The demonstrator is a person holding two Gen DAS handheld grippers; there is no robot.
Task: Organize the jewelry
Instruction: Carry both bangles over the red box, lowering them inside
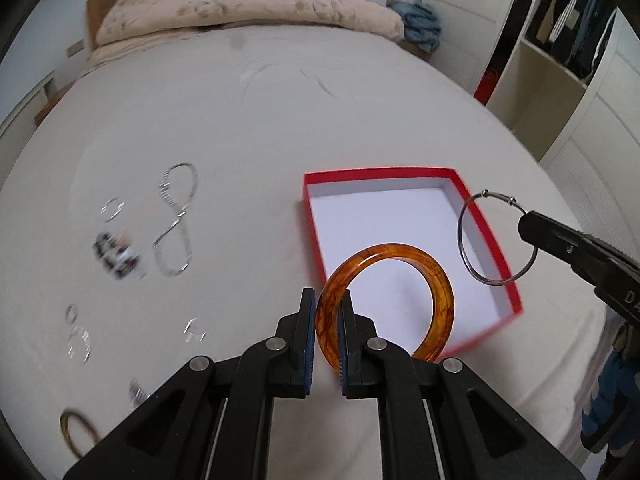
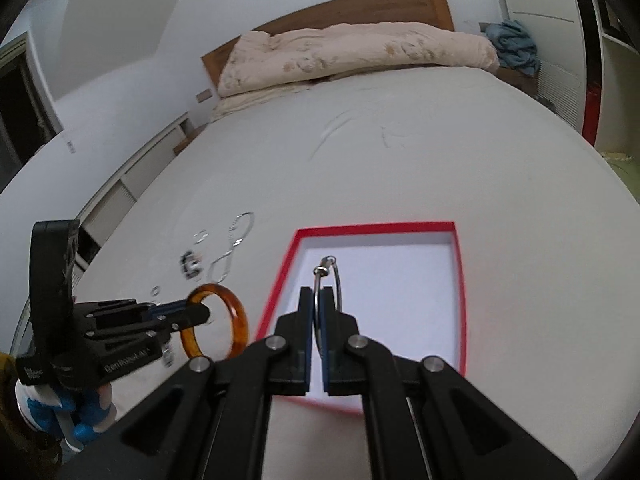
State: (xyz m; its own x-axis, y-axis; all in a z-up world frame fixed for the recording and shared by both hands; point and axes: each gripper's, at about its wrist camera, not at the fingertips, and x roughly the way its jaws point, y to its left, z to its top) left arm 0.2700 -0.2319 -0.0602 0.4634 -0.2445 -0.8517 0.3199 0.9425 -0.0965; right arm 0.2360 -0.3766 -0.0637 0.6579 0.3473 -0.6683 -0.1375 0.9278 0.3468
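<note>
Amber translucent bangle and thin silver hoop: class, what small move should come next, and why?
Probably lower both over the red-rimmed box and release: the left gripper holds the amber translucent bangle, the right gripper the thin silver hoop.

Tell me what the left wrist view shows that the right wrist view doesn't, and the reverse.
Only the left wrist view: a brown ring on the sheet at lower left, and hanging clothes in a wardrobe.

Only the right wrist view: the whole left gripper from the side.

Both: the red box, the amber bangle clamped by the left gripper, the wire hoop clamped by the right gripper, and the silver chain.
</note>
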